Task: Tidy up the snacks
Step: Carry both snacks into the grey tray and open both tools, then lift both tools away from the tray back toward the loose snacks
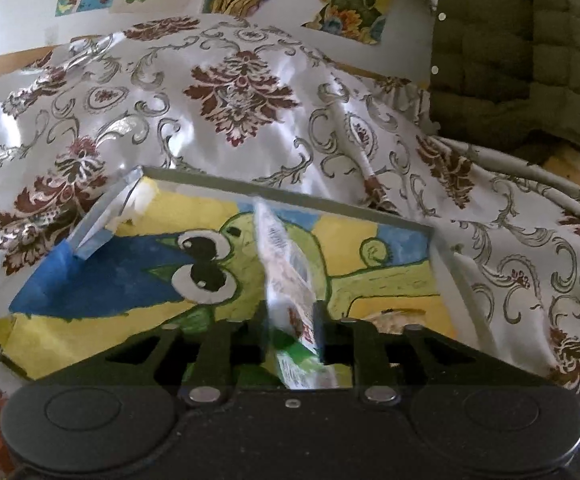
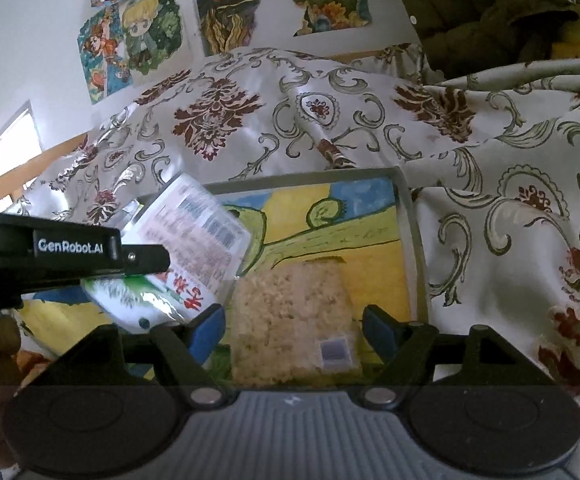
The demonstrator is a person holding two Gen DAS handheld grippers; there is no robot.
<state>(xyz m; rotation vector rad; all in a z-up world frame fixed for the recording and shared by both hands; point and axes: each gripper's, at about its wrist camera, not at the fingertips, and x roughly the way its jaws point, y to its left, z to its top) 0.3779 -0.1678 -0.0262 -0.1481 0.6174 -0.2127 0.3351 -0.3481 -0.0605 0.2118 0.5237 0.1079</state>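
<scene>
Rice-cake packet [image 2: 294,320] between spread fingers [image 2: 205,330], on painted tray [image 2: 414,236].

A cloth [image 1: 241,92] printed with maroon flowers and grey scrolls covers the surface, rumpled into folds; on it lies a shallow tray [image 2: 418,240] with a painted green, yellow and blue floor; a green quilted jacket [image 1: 514,52] rests beyond the tray, at the cloth's far right edge.

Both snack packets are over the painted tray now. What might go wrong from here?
1. The white packet stands on edge between the left hand-held gripper's fingers; it may tip off the tray.
2. It may fall onto the rice-crisp packet.
3. The right hand-held gripper straddles that packet; lifting could drag it.
</scene>
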